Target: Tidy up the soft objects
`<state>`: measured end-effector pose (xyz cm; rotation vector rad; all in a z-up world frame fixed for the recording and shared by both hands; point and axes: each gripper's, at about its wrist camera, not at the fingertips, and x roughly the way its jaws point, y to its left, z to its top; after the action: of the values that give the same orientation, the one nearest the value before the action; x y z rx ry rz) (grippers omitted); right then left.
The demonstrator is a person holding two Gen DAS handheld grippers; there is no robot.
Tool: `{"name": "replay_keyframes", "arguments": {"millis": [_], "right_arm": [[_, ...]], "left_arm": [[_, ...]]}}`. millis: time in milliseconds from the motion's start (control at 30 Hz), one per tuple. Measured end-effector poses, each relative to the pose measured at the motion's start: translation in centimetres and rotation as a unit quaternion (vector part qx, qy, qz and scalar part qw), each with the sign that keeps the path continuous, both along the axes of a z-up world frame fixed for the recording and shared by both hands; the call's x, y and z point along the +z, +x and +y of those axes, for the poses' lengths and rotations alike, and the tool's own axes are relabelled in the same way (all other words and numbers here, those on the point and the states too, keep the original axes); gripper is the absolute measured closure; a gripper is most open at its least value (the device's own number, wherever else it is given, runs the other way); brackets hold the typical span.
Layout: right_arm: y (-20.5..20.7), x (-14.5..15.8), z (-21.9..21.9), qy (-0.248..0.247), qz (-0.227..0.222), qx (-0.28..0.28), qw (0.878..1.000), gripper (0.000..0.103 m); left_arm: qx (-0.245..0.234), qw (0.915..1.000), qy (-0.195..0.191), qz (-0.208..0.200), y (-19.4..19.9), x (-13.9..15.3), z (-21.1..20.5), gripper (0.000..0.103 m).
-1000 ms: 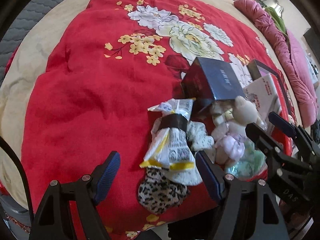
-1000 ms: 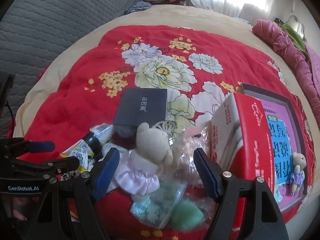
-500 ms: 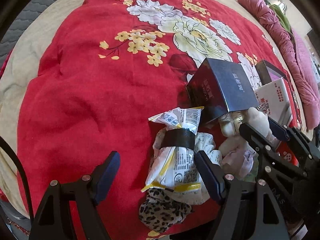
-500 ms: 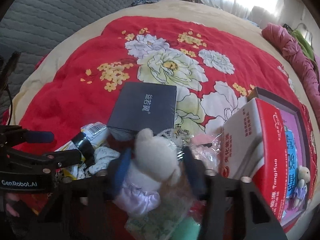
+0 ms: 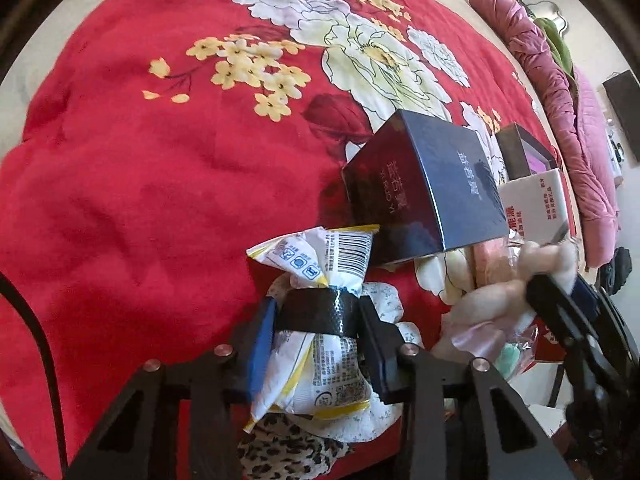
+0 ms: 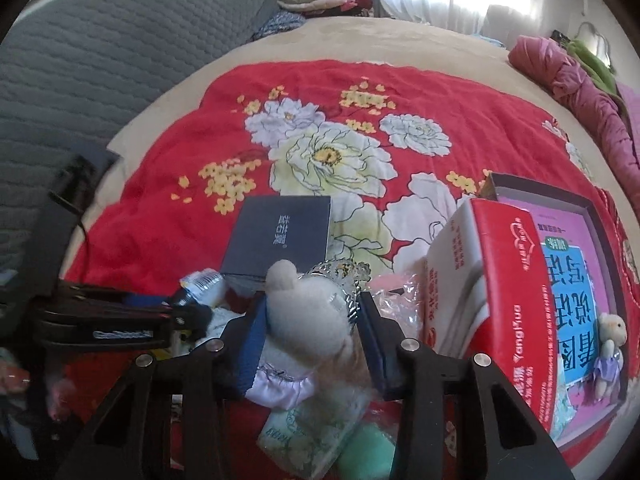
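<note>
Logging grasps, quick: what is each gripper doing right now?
Left gripper: shut on the taped snack packet.
Right gripper: shut on the plush bear.

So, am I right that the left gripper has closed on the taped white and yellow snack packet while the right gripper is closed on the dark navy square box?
Not quite. In the right wrist view, the right gripper is closed on the cream plush bear in a lilac skirt, not the dark navy square box, which lies untouched behind it. The left gripper does grip the taped white and yellow snack packet.
</note>
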<state>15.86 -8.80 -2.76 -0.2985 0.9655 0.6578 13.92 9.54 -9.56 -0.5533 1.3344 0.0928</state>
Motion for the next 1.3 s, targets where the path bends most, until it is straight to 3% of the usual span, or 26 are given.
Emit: {"name": "replay_keyframes", "arguments": {"millis": [267,567,833,1300], "right_arm": [[-0.5,1.9,-1.2,0.029,-0.004,-0.005,1.0,0.058],[-0.8,3.1,-2.2,0.051,-0.001,-0.015,0.999,0.059],[-1.6,5.9,-3.6,0.081,-0.015,-0.024,0.996,0.059],[-3.4,11.8,-8.6,0.113,-0.063,-0.052,0.99,0.059]], "left_arm": [[0.029,0.9987,-0.03,-0.03,-1.1,1.5,1.1,0.064],[0.04,0.997,-0.02,-0.063,-2.8,4.6,1.6,0.064],[0.023,0.9946,0.0,-0.101,-3.6,8.8,0.2,0.064],[-0.032,0.9857,0.059,-0.155,-4.4,15.1,-5.7,0.064]]}}
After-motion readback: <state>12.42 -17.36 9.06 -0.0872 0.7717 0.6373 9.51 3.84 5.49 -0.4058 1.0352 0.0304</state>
